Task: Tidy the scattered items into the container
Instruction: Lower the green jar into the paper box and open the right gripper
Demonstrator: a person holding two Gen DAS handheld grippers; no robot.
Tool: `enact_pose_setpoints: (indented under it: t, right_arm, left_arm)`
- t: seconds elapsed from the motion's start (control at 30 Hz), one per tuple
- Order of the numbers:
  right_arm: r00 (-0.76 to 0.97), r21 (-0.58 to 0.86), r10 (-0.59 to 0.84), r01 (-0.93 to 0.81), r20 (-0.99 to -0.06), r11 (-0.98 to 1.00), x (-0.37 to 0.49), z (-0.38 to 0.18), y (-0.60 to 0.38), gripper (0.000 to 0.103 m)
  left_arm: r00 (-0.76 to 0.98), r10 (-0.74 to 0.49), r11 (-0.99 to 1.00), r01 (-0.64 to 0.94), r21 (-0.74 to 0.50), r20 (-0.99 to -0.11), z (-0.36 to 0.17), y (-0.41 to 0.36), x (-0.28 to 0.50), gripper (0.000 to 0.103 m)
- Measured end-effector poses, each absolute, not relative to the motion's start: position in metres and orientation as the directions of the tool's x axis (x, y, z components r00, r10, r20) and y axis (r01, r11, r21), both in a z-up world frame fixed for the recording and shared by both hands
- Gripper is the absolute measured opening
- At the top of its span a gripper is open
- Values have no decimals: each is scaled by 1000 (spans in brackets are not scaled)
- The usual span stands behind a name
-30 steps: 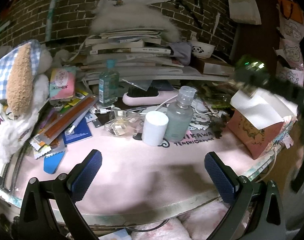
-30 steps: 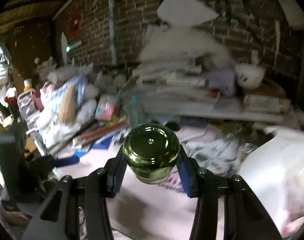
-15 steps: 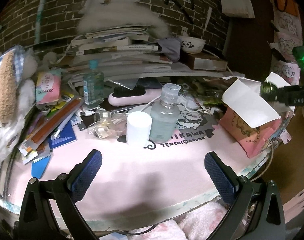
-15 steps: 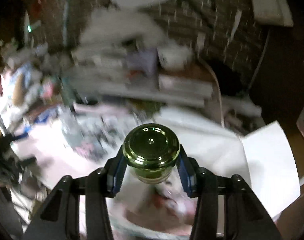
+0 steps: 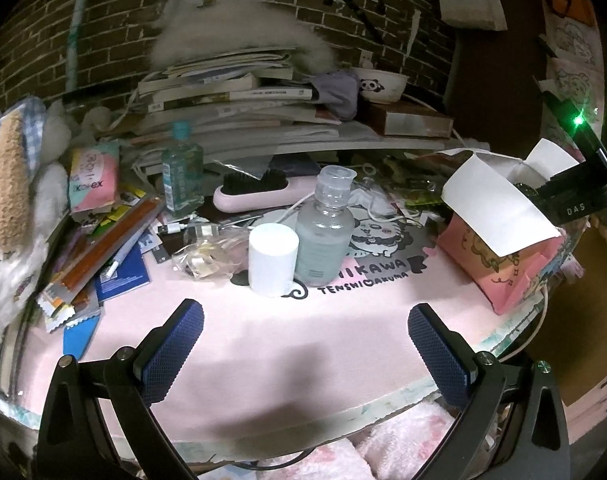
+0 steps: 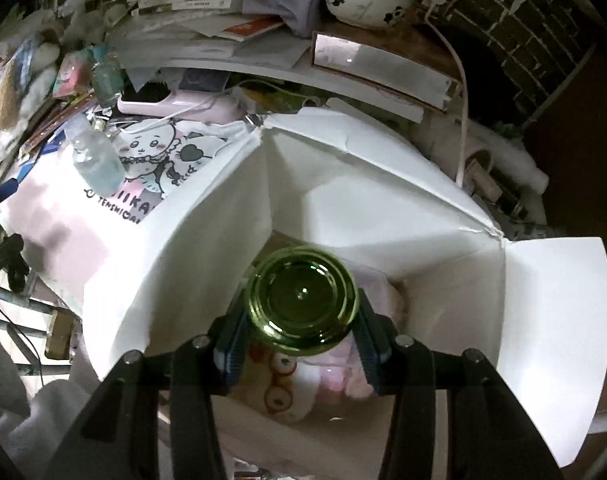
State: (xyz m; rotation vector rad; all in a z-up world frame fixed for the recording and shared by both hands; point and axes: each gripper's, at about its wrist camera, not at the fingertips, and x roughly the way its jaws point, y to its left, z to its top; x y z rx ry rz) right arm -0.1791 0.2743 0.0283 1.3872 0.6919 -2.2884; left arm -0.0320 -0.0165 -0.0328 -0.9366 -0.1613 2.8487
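1. Jar [image 6: 302, 298], green with a shiny lid, pinched between the right gripper's [image 6: 302, 320] blue pads [image 6: 231, 344], lid facing the camera. The grip sits on the jar's sides below the lid, probably so the body can drop free once the jaws part.
2. Box [image 6: 383, 200] directly ahead of and below the right gripper, its white flaps folded outward. The jar hangs over the opening, inside the flap line. Pink soft things with a cartoon face already lie in the bottom, just beyond the jar.
3. Left gripper [image 5: 303, 348] empty, jaws wide, held low over the bare pink mat [image 5: 263, 340]. My read: it waits clear of the right hand's path.
4. Ahead of the left gripper, well apart from its pads: white cylinder [image 5: 273, 260] touching a clear bottle [image 5: 323, 236]. Farther off, a pink brush [image 5: 259, 196] and a blue-green bottle [image 5: 182, 168]. These remain to tidy.
5. To the left gripper's right, the same box shows its pink printed side [image 5: 499, 264]; the right gripper's black body is above it.
6. Change over the last second: the right gripper swung from above the mat, across the clutter, to over the box; its view was blurred then and is sharp now, so the motion has nearly stopped. The grip on the jar looks unchanged.
7. The left view shifted only slightly; jaws as wide as before.
8. Judged next: lower a little, then release.
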Motion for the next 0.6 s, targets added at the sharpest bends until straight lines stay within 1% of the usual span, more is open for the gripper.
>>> enact_pose_setpoints:
  t: [0.07, 0.13, 0.17, 0.2, 0.27, 0.4, 0.53, 0.57, 0.6]
  right_arm:
    - [-436, -202, -72, 551, -897, -810, -180, 27, 274, 44]
    - [-439, -201, -74, 547, -895, -812, -180, 27, 273, 46]
    - [-449, -208, -71, 541, -891, -815, -180, 28, 275, 51]
    - [-459, -208, -75, 535, -885, -819, -179, 30, 276, 61]
    - [-472, -180, -105, 520, -875, -835, -178, 37, 279, 76]
    - [-508, -165, -141, 510, -850, -844, -170, 45, 278, 76]
    - [-582, -174, -180, 500, -793, -848, -158, 59, 269, 76]
    - [-599, -170, -198, 501, -776, -849, -155, 63, 267, 77]
    - [-611, -154, -225, 505, -759, -849, -152, 66, 265, 81]
  left_arm:
    - [-795, 165, -985, -99, -144, -584, -34, -16, -33, 102]
    - [-791, 170, -984, -103, -146, -587, -35, -16, -35, 102]
    - [-790, 173, -983, -104, -149, -588, -36, -16, -36, 102]
    - [-788, 175, -983, -105, -152, -590, -37, -16, -38, 102]
    - [-788, 172, -983, -99, -154, -591, -40, -17, -42, 102]
    - [-785, 187, -979, -98, -180, -590, -46, -20, -52, 102]
    - [-778, 183, -979, -89, -184, -601, -55, -24, -67, 102]
    - [-775, 181, -979, -83, -186, -605, -58, -25, -71, 102]
    - [-775, 185, -977, -82, -195, -605, -59, -27, -74, 102]
